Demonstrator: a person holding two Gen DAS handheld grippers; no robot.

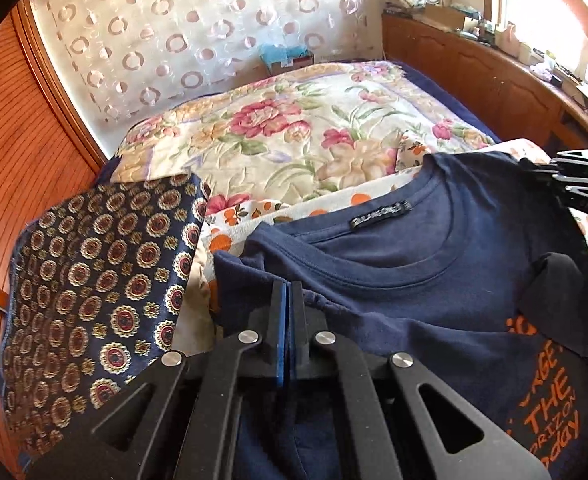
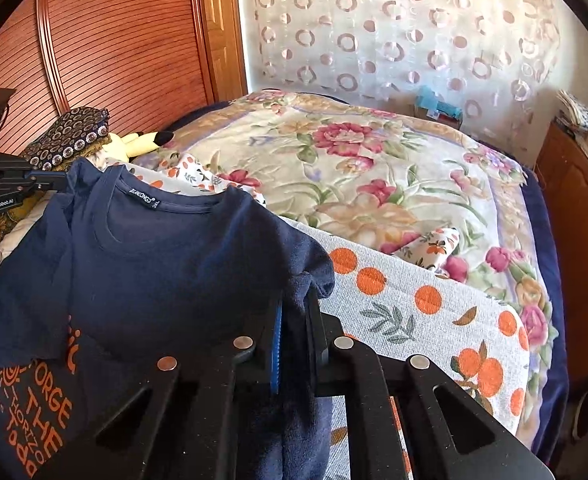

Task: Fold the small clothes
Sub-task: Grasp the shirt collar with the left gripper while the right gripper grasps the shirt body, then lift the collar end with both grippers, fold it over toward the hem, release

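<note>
A navy T-shirt (image 1: 434, 264) with orange print is held up over the bed between both grippers, collar uppermost. My left gripper (image 1: 288, 292) is shut on the shirt's left shoulder fabric. My right gripper (image 2: 294, 300) is shut on the other shoulder of the T-shirt (image 2: 181, 256). The right gripper also shows at the right edge of the left wrist view (image 1: 542, 172), and the left gripper at the left edge of the right wrist view (image 2: 59, 182).
A white cloth with orange dots (image 2: 406, 304) lies under the shirt on a floral bedspread (image 1: 294, 136). A navy patterned cushion (image 1: 93, 288) and a yellow plush toy (image 2: 137, 144) sit at the left. Wooden wardrobe doors (image 2: 113, 48) and a wooden cabinet (image 1: 494, 80) flank the bed.
</note>
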